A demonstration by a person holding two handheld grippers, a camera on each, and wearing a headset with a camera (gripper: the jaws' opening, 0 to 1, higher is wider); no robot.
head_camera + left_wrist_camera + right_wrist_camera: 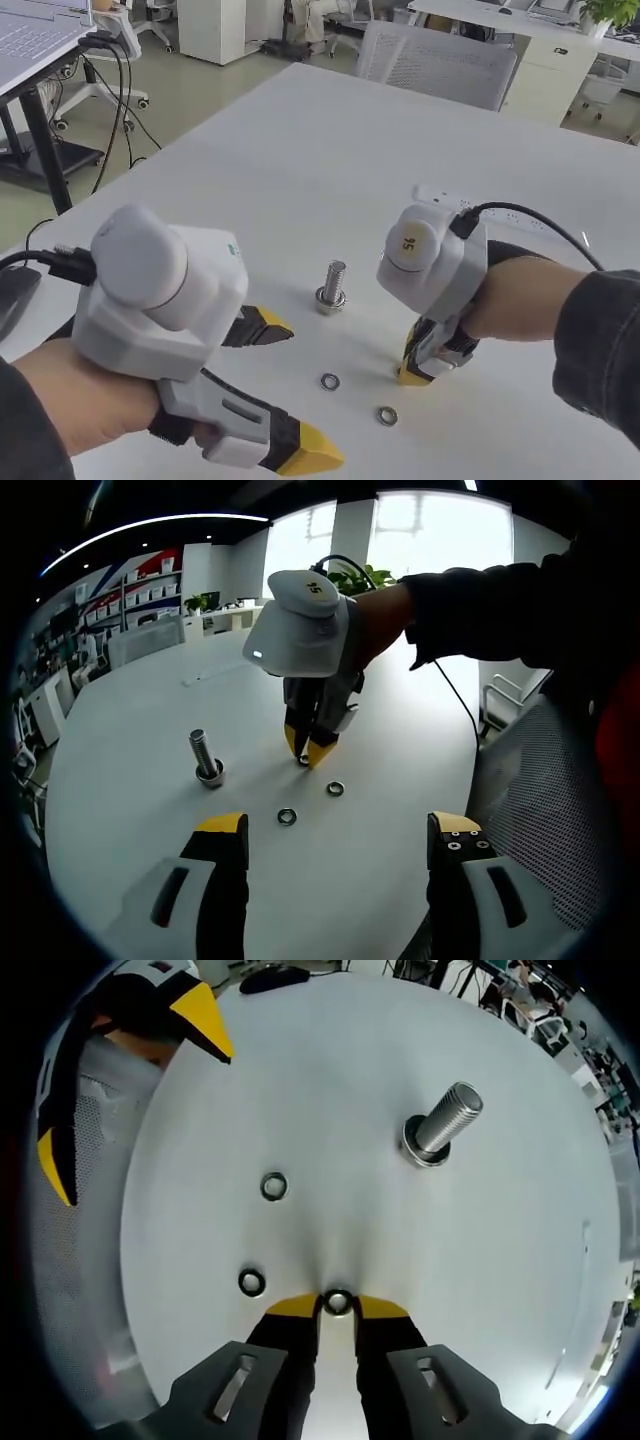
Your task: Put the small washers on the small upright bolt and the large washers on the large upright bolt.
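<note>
The right tongs (pixel 338 1312) are clenched on a washer (pixel 338 1301) lying flat on the bench (pixel 300 180). They point steeply down, with a yellow tip against either side of the ring. The left tongs (pixel 340 825) are released, jaws wide apart and holding nothing.

The upright bolt (pixel 440 1125) stands well apart from the gripped washer. Two loose washers (pixel 330 381) lie on the person's side of the bolt, between it and the left tongs. A ring sits at the bolt's foot; I cannot tell whether it is a washer or the bolt's head.

An edge grip on so thin a ring will likely slip. I would squeeze steadily, lift straight up above the bolt's top, level the hole over the thread, lower until the thread enters, then let go. First judge whether this washer's size suits this bolt.
</note>
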